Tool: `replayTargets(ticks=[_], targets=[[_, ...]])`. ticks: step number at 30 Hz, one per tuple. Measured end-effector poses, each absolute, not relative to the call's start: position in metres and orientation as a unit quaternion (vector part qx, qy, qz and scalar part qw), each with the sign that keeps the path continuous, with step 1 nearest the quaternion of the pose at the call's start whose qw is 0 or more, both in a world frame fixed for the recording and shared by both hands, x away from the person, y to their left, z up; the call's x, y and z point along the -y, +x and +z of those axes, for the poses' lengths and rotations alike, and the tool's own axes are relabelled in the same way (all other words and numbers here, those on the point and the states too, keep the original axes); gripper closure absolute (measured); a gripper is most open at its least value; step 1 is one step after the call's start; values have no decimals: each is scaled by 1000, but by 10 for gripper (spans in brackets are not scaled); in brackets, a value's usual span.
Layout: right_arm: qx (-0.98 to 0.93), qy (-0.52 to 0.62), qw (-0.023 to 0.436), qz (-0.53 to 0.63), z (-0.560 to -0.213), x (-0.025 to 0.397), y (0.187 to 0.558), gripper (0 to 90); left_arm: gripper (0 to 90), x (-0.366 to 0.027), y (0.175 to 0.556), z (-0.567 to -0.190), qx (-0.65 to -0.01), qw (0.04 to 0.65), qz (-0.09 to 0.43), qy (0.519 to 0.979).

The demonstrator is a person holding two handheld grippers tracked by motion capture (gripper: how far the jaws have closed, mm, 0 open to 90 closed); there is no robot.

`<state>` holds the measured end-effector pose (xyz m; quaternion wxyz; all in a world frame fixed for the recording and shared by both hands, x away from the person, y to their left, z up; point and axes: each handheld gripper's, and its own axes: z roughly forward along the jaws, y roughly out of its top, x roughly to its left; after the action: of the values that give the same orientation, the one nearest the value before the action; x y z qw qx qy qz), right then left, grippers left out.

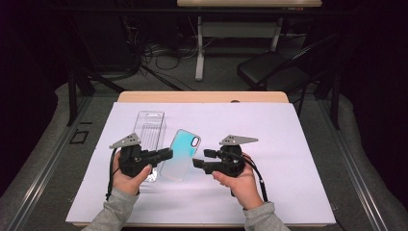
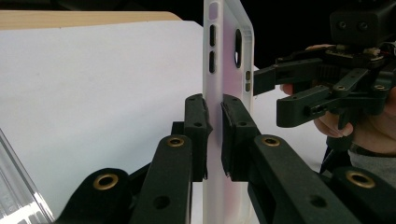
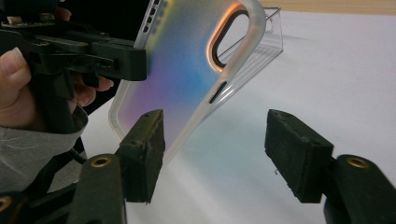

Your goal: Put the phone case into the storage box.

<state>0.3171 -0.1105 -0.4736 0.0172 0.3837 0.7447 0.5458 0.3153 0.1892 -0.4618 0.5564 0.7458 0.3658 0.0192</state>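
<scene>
An iridescent teal-to-pink phone case (image 1: 180,154) is held tilted above the white sheet. My left gripper (image 1: 166,154) is shut on one long edge; in the left gripper view its pads clamp the frosted edge (image 2: 214,107) of the case (image 2: 226,56). My right gripper (image 1: 202,158) faces the case's other side and is open. In the right gripper view (image 3: 215,128) the case (image 3: 187,79) hangs just ahead of its left pad (image 3: 144,149), with nothing between the pads. I cannot tell whether the pad touches the case.
A clear plastic package (image 1: 149,130) lies on the white sheet (image 1: 269,144) behind the left gripper, also seen as the package (image 3: 264,42) past the case. The wooden table edge (image 1: 202,96) is at the back, and a black chair (image 1: 269,67) stands beyond it.
</scene>
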Motion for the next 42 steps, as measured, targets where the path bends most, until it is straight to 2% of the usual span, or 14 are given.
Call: replayTargets(ticks=[16, 18, 21, 42], targets=[[-735, 394, 13, 551, -474, 113, 318, 425, 821, -189, 314, -462, -367, 562, 24, 741], [-731, 394, -2, 557, -475, 114, 319, 469, 821, -188, 314, -463, -366, 563, 23, 740], [-732, 394, -1, 556, -475, 114, 319, 490, 821, -188, 314, -463, -366, 564, 24, 739], [-723, 418, -66, 547, -483, 111, 321, 491, 821, -182, 312, -468, -364, 566, 22, 739]])
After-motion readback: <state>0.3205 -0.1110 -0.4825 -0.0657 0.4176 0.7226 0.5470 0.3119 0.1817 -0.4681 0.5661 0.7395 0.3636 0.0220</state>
